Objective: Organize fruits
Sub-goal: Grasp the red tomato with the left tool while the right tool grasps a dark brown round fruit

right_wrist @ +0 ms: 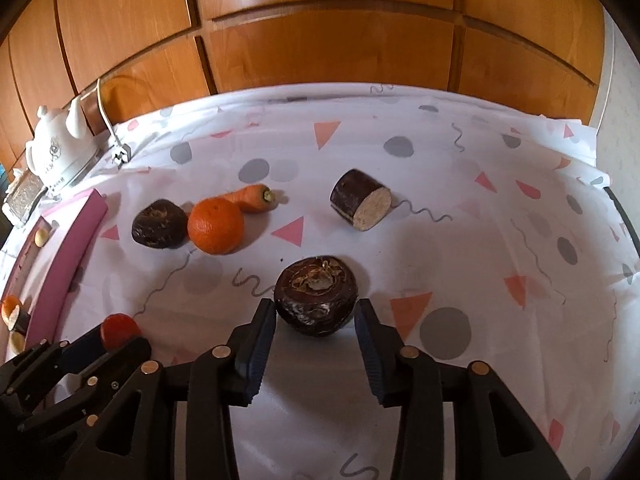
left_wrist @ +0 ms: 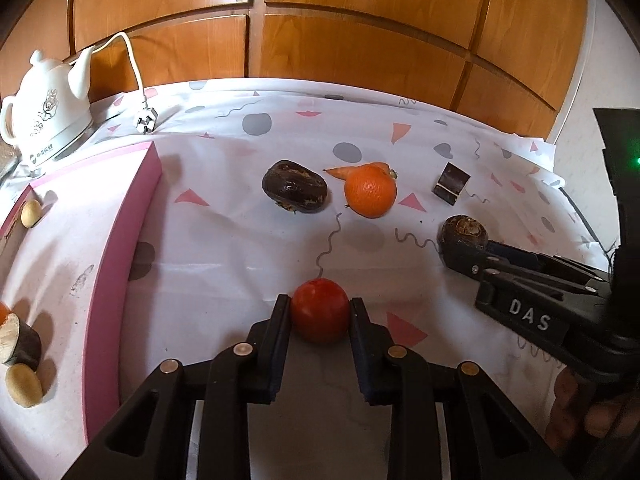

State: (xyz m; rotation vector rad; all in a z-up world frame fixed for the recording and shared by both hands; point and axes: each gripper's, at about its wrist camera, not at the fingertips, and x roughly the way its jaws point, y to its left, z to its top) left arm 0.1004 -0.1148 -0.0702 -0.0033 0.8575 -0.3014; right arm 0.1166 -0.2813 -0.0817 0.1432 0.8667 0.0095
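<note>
Gripping a red tomato [left_wrist: 319,310], left gripper [left_wrist: 320,310] has both pads touching its sides, tomato resting on the patterned tablecloth [left_wrist: 240,240]. Right gripper [right_wrist: 315,312] sits w/ jaws wide around a dark round root [right_wrist: 316,294]; left pad looks touching, right pad shows a gap, so not clamped. Mid-table: orange [left_wrist: 370,191] touching a carrot [left_wrist: 352,170] behind it, dark oval root [left_wrist: 295,187] just beside, cut dark chunk [right_wrist: 360,199] further right. Pink tray [left_wrist: 120,240] at left edge holds small pale pieces + a cut dark piece. White kettle [left_wrist: 48,108] at back left.
</note>
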